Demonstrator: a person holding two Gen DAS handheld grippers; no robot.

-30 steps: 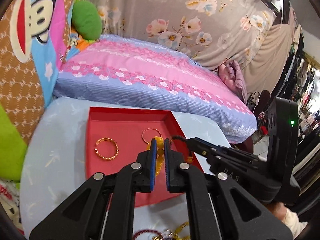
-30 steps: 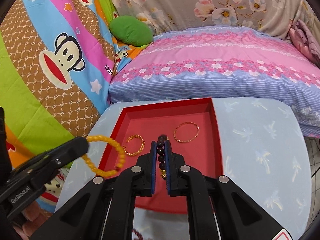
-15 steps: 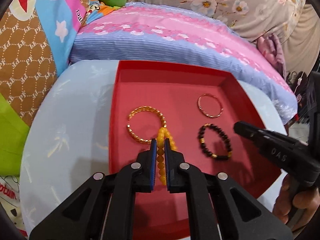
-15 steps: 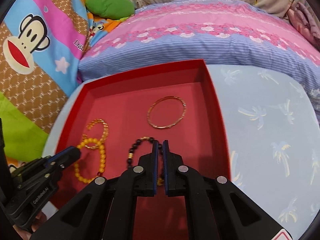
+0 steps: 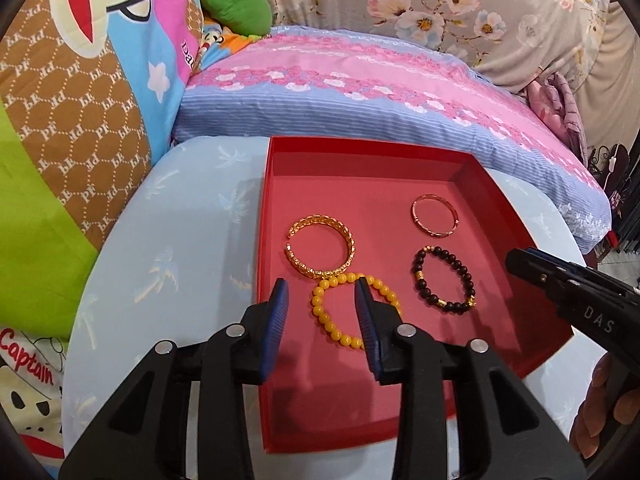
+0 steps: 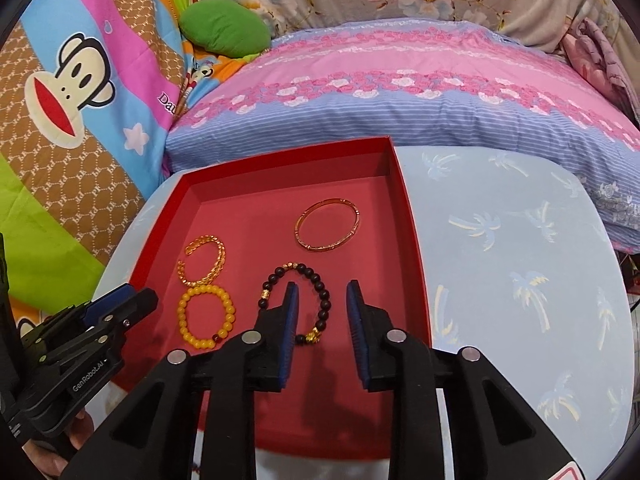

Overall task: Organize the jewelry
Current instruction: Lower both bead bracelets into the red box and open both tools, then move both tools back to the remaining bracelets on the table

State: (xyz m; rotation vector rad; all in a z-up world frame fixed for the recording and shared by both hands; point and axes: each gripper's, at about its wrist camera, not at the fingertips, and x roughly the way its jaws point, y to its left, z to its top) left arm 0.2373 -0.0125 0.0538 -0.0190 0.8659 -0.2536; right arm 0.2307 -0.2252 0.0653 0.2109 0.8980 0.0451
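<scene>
Letting go with both tools wide open and holding nothing, left tool (image 5: 322, 300) over yellow bracelet (image 5: 352, 312) and right tool (image 6: 322, 304) over black bracelet (image 6: 298, 304) in red tray (image 6: 412, 240); probably lifting away next for more jewelry.

Lt-blue palm-print table (image 6: 520, 248) — red tray (image 6: 414, 240) on it, pink/blue pillow (image 6: 400, 104) at far edge.

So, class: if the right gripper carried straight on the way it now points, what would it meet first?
Most likely the black bead bracelet, which lies on the red tray floor partly between the open right gripper fingers. Depth is unclear; it might touch the tray floor just beyond instead.
</scene>
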